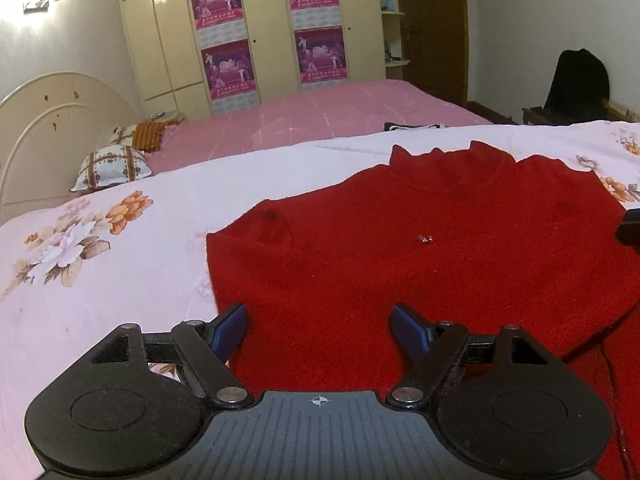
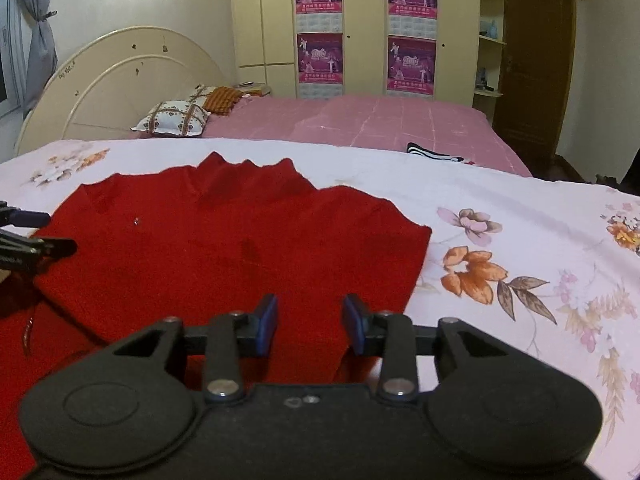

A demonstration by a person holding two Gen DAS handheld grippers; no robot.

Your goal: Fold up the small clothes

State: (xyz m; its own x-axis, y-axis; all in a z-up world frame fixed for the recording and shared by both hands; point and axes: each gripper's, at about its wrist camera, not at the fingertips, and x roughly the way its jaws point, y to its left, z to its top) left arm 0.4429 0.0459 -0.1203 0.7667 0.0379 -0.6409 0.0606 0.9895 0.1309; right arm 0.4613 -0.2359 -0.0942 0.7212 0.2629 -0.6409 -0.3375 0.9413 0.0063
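A red knitted sweater [image 1: 420, 264] lies flat on a white floral sheet [image 1: 120, 264], collar pointing away from me. It also shows in the right wrist view [image 2: 224, 240]. My left gripper [image 1: 319, 326] is open and empty, hovering over the sweater's near left part. My right gripper [image 2: 310, 322] is open and empty over the sweater's near right part, close to its right edge. The right gripper's tip shows at the right edge of the left wrist view [image 1: 630, 226]. The left gripper shows at the left edge of the right wrist view [image 2: 32, 240].
The floral sheet [image 2: 520, 240] covers the near surface. Beyond it is a pink bed [image 2: 380, 120] with pillows [image 2: 176, 120] and a cream headboard [image 2: 120, 80]. A dark striped garment [image 2: 434, 153] lies at the sheet's far edge. Wardrobes [image 2: 360, 28] line the back wall.
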